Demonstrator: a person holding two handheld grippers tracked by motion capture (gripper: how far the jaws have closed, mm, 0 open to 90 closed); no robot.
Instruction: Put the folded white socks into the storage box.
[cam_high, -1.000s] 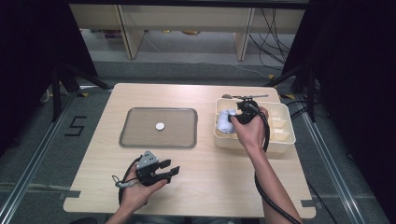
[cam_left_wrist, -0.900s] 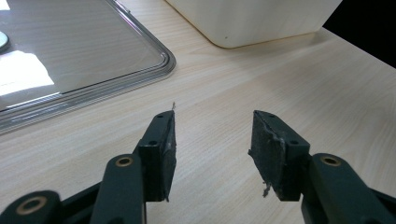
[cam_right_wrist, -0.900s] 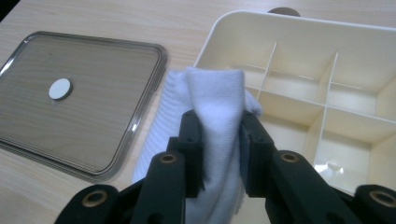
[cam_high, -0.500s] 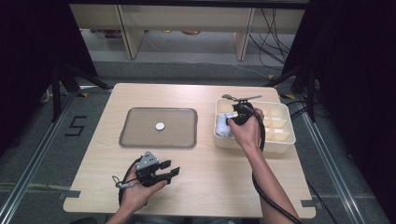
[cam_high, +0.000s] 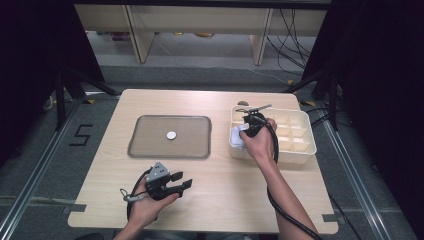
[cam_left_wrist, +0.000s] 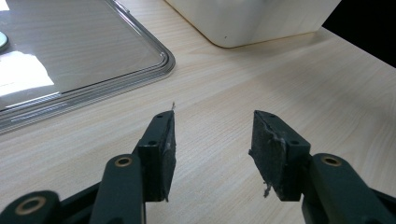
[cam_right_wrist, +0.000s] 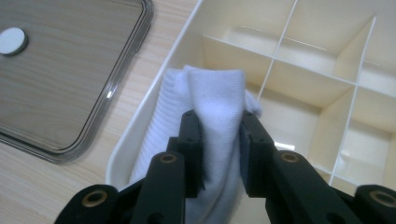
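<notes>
A white ribbed cloth (cam_right_wrist: 217, 98) hangs in the left end compartment of a cream divided box (cam_right_wrist: 322, 79). My right gripper (cam_right_wrist: 219, 122) is shut on a fold of it and points down into that compartment. From above, the right gripper (cam_high: 251, 124) sits over the cloth (cam_high: 238, 137) at the left side of the box (cam_high: 303, 150). My left gripper (cam_high: 184, 183) rests low over the table near its front edge. Its jaws stand open with nothing between them, and the left gripper (cam_left_wrist: 212, 135) points over bare wood.
A clear shallow tray (cam_high: 150, 150) lies at the table's middle left with a small white disc (cam_high: 171, 135) in it. The tray (cam_left_wrist: 93, 88) is just ahead of the left jaws. A thin dark tool (cam_high: 259, 107) lies at the box's far rim.
My right gripper has shifted a little left and lower with the cloth, deeper into the box's left compartment. The left hand has stayed put.
</notes>
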